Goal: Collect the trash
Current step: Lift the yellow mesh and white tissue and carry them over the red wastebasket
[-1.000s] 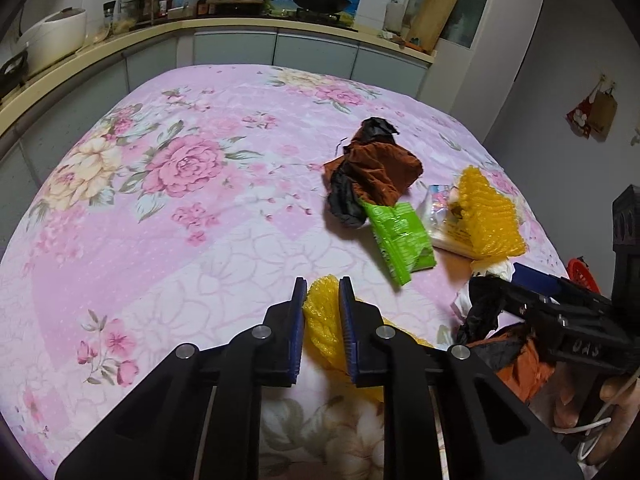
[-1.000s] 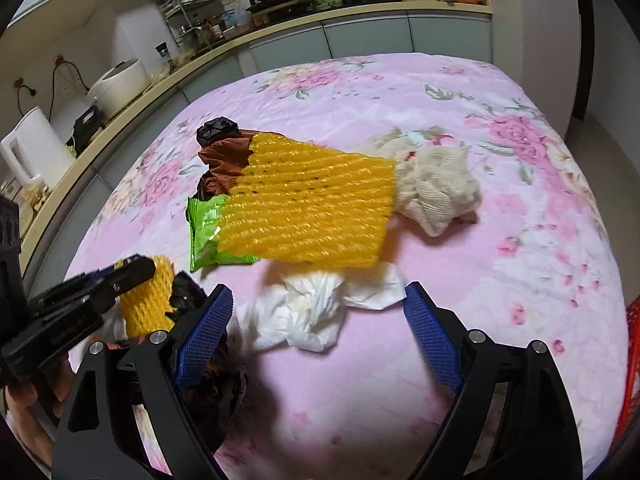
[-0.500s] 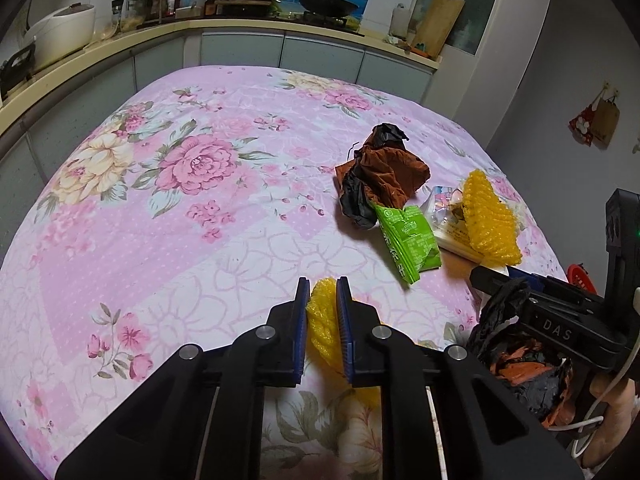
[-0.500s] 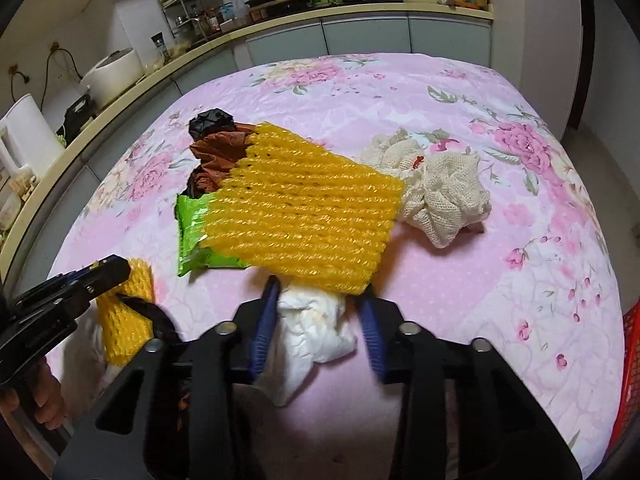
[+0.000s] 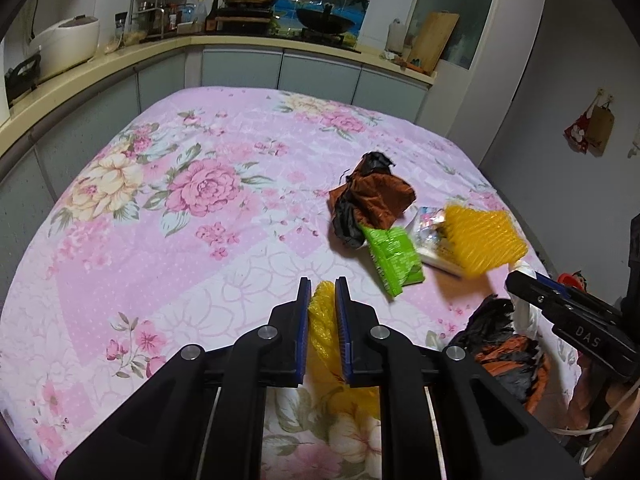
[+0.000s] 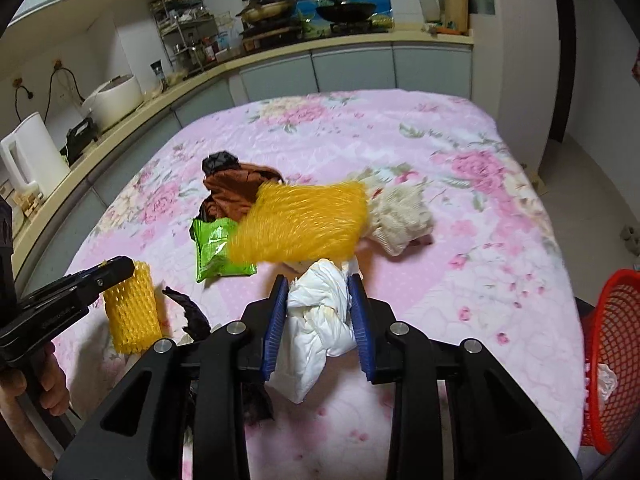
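My left gripper [image 5: 322,286] is shut on a small yellow foam net [image 5: 323,320], held above the pink floral table; the net also shows in the right wrist view [image 6: 130,308]. My right gripper [image 6: 318,286] is shut on a crumpled white tissue [image 6: 320,320] and holds it raised. A large yellow foam net [image 6: 304,222] lies on the table ahead, blurred. Beside it are a green snack wrapper [image 6: 216,250], a brown and black bag [image 6: 232,188] and a cream mesh wad [image 6: 398,220].
A red mesh basket [image 6: 610,320] stands off the table's right edge with a tissue in it. More black and orange plastic [image 5: 504,352] lies under the right gripper in the left wrist view. Kitchen counters line the left and far sides.
My right gripper has closed on the white tissue and lifted it off the table. The left gripper has kept hold of the small yellow net and risen a little.
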A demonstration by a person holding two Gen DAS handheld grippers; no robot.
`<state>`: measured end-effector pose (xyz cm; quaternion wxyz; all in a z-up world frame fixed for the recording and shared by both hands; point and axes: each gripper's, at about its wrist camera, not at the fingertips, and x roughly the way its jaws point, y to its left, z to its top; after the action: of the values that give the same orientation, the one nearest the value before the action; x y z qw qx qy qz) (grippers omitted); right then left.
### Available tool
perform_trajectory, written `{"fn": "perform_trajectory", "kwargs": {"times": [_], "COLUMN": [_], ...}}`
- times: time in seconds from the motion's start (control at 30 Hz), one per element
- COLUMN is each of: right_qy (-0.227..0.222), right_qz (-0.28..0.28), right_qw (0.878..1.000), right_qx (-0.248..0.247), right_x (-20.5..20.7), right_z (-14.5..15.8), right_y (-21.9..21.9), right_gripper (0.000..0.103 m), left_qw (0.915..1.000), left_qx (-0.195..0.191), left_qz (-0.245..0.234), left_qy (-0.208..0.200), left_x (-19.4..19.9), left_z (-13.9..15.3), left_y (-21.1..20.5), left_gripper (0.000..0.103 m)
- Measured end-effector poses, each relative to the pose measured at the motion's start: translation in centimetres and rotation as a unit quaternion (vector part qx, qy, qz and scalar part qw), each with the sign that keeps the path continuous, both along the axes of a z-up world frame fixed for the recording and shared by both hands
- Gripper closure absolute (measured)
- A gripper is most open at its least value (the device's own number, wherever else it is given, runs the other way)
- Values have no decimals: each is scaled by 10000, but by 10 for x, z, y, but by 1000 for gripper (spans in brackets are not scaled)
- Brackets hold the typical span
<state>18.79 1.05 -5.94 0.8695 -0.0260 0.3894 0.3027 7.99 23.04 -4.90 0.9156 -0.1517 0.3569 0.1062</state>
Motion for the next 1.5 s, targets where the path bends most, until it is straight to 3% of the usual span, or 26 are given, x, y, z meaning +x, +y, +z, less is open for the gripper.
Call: {"fn": "perform_trajectory", "kwargs": {"times": [0.67, 1.5], "right_qy": [-768, -1340], "right_qz": [-316, -1053], "right_qw": [9957, 9824], "right_qx": [410, 759], "right_x": [-25, -42], "right_z": [49, 90], "right_y": [-38, -114], "right_gripper": [72, 72], "left_qw": [9932, 9770], "left_qx": [829, 1179], "left_qz": [-307, -1165], "left_qy": [-756, -1340], "left_x": [-3, 17], "left_z": [63, 110], "left_y": [-54, -144], "left_gripper": [91, 91]}}
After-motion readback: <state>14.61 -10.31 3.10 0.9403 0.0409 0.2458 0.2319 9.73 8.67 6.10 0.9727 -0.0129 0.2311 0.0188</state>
